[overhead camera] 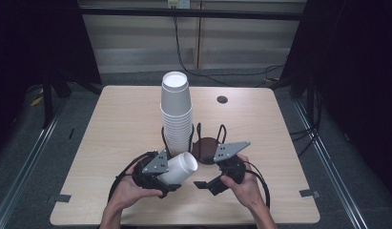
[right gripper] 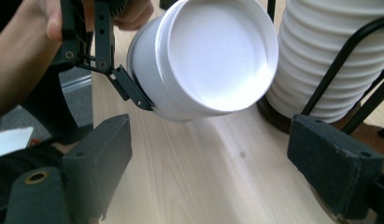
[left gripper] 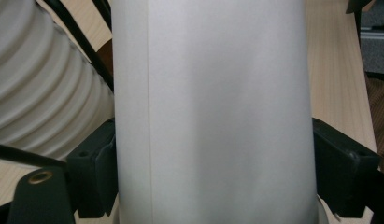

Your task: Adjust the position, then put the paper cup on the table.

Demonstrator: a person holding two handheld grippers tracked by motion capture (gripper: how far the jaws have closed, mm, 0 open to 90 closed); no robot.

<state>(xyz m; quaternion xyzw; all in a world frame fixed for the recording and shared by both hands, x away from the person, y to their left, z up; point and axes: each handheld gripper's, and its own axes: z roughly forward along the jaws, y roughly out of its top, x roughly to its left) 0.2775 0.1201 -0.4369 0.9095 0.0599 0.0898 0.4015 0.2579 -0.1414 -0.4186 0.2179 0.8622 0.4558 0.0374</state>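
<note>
A single white paper cup (overhead camera: 182, 167) lies on its side just above the table, its closed base turned toward the right hand. My left gripper (overhead camera: 176, 174) is shut on the cup's wall; in the left gripper view the cup (left gripper: 213, 112) stands between both pads (left gripper: 94, 172). My right gripper (overhead camera: 206, 180) is open just right of the cup, nothing between its jaws. From the right gripper view (right gripper: 217, 163) the cup's base (right gripper: 217, 56) faces me, a little beyond the jaws. A tall stack of upside-down white cups (overhead camera: 176, 112) stands in a black wire holder (overhead camera: 221, 136).
The holder's dark round base (overhead camera: 206, 147) sits at the table's middle, right behind both grippers. The stack (right gripper: 330, 60) is close on the right in the right gripper view. A cable hole (overhead camera: 222, 99) lies at the back right of the wooden table (overhead camera: 122, 124).
</note>
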